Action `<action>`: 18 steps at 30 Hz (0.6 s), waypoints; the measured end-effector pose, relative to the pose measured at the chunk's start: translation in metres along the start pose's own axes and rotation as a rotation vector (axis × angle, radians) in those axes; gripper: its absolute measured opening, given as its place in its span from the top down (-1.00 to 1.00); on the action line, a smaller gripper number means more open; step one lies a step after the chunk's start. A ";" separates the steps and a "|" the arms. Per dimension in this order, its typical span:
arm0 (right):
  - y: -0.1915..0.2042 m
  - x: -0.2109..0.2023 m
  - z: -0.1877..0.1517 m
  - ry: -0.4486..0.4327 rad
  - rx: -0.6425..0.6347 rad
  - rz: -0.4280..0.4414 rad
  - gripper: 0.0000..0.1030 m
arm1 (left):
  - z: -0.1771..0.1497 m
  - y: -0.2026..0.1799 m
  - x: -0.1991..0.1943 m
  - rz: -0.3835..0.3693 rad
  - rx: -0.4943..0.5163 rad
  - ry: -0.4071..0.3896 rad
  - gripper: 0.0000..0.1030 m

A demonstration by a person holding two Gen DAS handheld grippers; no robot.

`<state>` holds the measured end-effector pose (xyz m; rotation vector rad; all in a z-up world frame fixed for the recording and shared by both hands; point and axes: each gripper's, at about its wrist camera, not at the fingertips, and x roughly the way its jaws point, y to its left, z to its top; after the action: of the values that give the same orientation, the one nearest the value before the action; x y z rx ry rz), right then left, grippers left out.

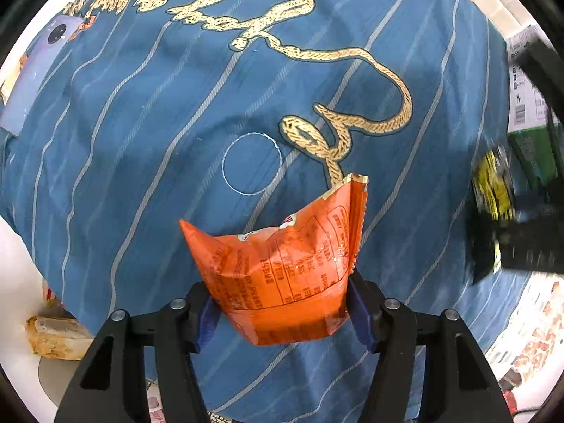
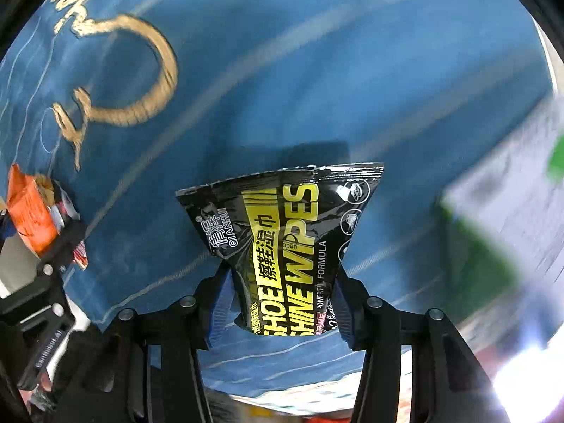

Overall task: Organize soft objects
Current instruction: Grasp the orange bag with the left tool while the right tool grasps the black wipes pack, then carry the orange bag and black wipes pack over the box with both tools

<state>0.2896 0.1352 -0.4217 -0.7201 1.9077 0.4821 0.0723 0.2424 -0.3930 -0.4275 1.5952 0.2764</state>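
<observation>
Left gripper [image 1: 282,313]: clamped on orange snack packet [image 1: 282,275], held above blue striped cloth [image 1: 141,141]. Right gripper [image 2: 278,303]: clamped on black shoe-wipes pack [image 2: 282,232], over the same cloth. Beyond: white circle [image 1: 252,164] and gold rope lettering [image 1: 352,120] on cloth; phone [image 1: 35,74] at far left edge.

Blue striped cloth [image 1: 148,162] over white surface [image 1: 17,282]

Blue cloth [image 1: 148,141] carries pale diagonal stripes, gold rope-like script and a thin white circle. The snack packet [image 1: 282,275] is orange with red print. The shoe-wipes pack [image 2: 282,239] is black with yellow lettering.
</observation>
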 end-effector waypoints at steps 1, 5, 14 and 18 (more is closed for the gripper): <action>-0.009 0.003 -0.010 -0.013 0.041 0.021 -0.02 | -0.001 -0.003 0.000 0.004 0.003 -0.001 -0.14; -0.051 0.007 -0.048 -0.072 0.217 0.101 -0.02 | -0.007 -0.022 0.000 0.006 0.041 -0.002 -0.14; -0.180 0.030 -0.152 -0.136 0.715 0.277 -0.02 | -0.023 -0.123 0.005 -0.015 0.261 -0.003 -0.14; -0.216 0.038 -0.177 -0.148 0.863 0.343 -0.03 | -0.033 -0.176 0.013 -0.013 0.381 0.003 -0.14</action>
<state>0.3034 -0.1440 -0.3855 0.2022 1.8595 -0.1080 0.1188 0.0689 -0.3890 -0.1435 1.6036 -0.0415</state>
